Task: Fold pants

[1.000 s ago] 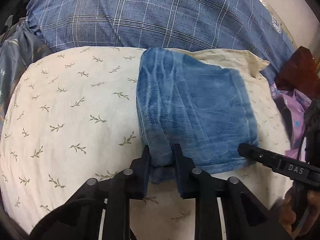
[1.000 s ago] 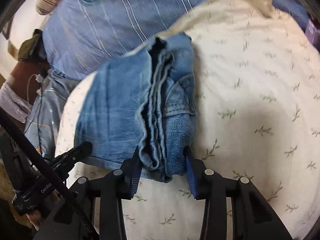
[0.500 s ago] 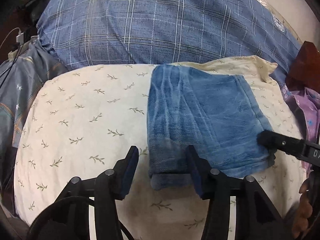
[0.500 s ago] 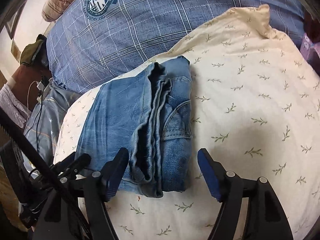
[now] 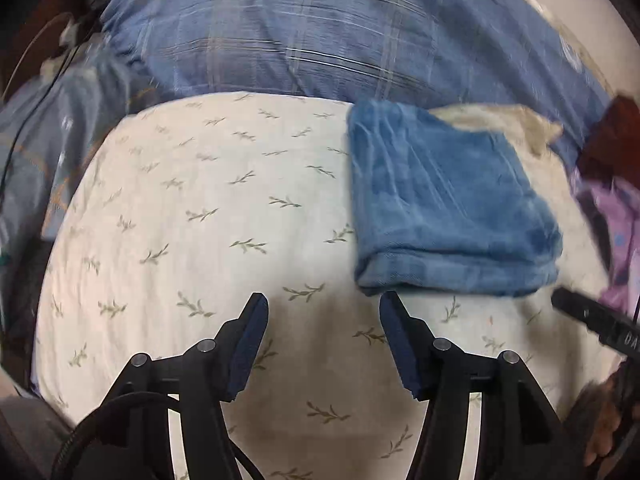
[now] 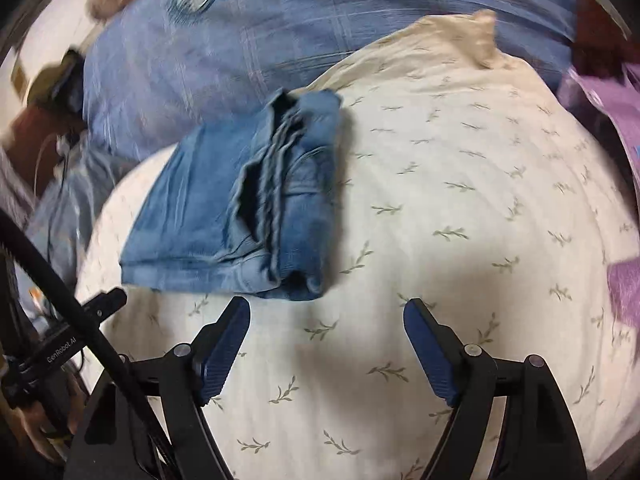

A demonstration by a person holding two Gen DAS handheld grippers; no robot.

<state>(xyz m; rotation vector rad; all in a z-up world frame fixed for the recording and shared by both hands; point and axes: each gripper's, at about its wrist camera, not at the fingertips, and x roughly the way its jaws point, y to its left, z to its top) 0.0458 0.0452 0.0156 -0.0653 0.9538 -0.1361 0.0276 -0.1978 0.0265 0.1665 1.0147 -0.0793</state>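
Note:
The blue jeans (image 5: 444, 204) lie folded into a compact stack on a cream leaf-print pillow (image 5: 200, 220). In the right wrist view the jeans (image 6: 240, 208) show their layered open edge. My left gripper (image 5: 324, 308) is open and empty, just short of the stack's near left corner. My right gripper (image 6: 326, 312) is open and empty, just short of the stack's near right corner. A tip of the right gripper shows at the right edge of the left wrist view (image 5: 576, 308). A tip of the left gripper shows at the left of the right wrist view (image 6: 108, 300).
A blue plaid pillow (image 5: 340, 40) lies behind the cream pillow. Purple cloth (image 6: 608, 112) sits at the right. A grey-blue patterned cloth (image 5: 52, 140) and cables lie at the left.
Both grippers opened, let go of the jeans' near edge and pulled back. The folded jeans stay on the pillow.

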